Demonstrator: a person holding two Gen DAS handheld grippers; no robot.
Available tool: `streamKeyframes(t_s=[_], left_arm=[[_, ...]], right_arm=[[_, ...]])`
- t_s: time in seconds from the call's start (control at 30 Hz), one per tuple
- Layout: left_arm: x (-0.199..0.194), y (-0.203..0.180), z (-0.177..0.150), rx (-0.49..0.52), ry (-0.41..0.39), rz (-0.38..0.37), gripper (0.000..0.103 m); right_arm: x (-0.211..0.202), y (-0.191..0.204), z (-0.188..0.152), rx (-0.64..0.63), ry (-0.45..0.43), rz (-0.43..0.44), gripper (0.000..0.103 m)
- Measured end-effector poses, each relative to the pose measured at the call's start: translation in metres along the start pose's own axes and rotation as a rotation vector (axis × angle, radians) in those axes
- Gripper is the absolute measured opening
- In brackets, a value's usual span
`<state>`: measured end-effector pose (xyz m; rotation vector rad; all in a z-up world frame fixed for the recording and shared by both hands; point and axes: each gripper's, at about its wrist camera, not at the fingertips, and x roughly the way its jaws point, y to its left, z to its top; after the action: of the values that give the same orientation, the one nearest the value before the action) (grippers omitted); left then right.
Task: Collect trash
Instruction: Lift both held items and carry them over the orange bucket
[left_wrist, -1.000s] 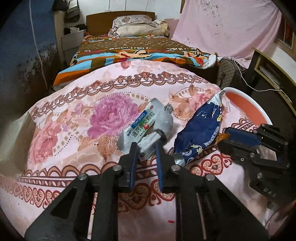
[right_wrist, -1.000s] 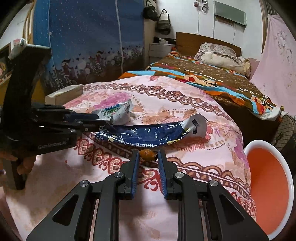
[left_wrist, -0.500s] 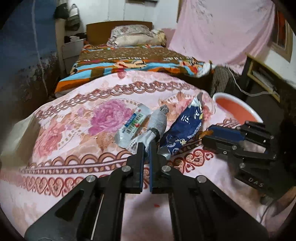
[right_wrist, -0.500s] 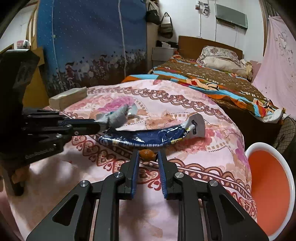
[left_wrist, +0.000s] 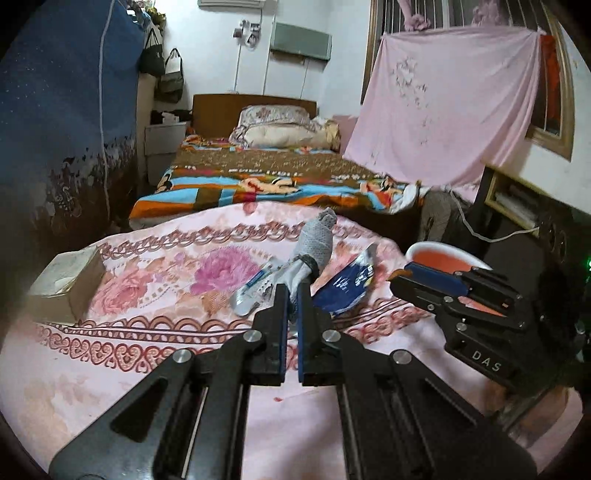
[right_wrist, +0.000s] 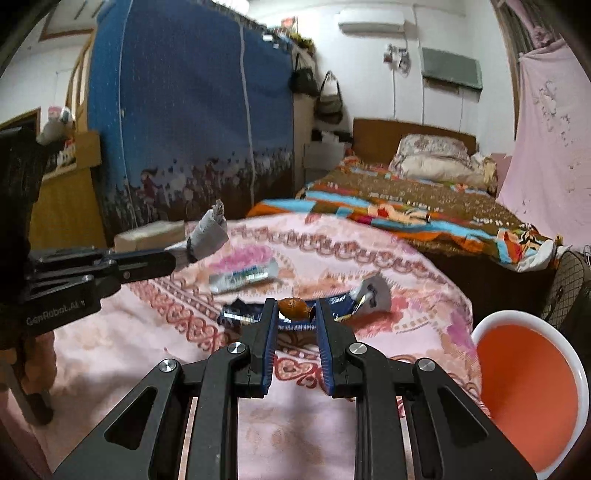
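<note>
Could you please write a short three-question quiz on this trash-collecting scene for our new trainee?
1. True or false: the left claw is shut on the grey wrapper.
2. What does the right claw grip?
A. the blue wrapper
B. a small brown piece
C. a box
3. Name the container at the bedside.

Key: 1 true. 2 B. 3 the orange basin.

A grey crumpled wad (left_wrist: 314, 243) is lifted above the bedspread, where a silver-blue wrapper (right_wrist: 242, 277) and a dark blue packet (left_wrist: 347, 288) lie flat.
</note>
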<state>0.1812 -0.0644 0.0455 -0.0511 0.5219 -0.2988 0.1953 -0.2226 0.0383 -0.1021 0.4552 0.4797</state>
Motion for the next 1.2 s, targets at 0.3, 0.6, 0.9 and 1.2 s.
streamKeyframes(t_s=[0.3,0.6,0.9,1.2], left_arm=[[-0.010,-0.022,0.010,-0.004,-0.087,-0.031,0.000],[-0.013,-0.051,0.023,0.032,-0.154,-0.072,0.000],[-0.010,-0.087,0.032,0.089,-0.189,-0.135,0.000],[0.000,-0.127,0.039,0.156,-0.193,-0.218,0.000]], right_arm=[[-0.037,-0.010,0.008,0.023,-0.203,-0.044,0.018],[-0.070,-0.030,0.011,0.079,-0.375,-0.128,0.018],[-0.086,-0.052,0.007,0.137,-0.429,-0.197,0.018],[-0.103,-0.077,-0.001,0.198,-0.467,-0.295,0.018]])
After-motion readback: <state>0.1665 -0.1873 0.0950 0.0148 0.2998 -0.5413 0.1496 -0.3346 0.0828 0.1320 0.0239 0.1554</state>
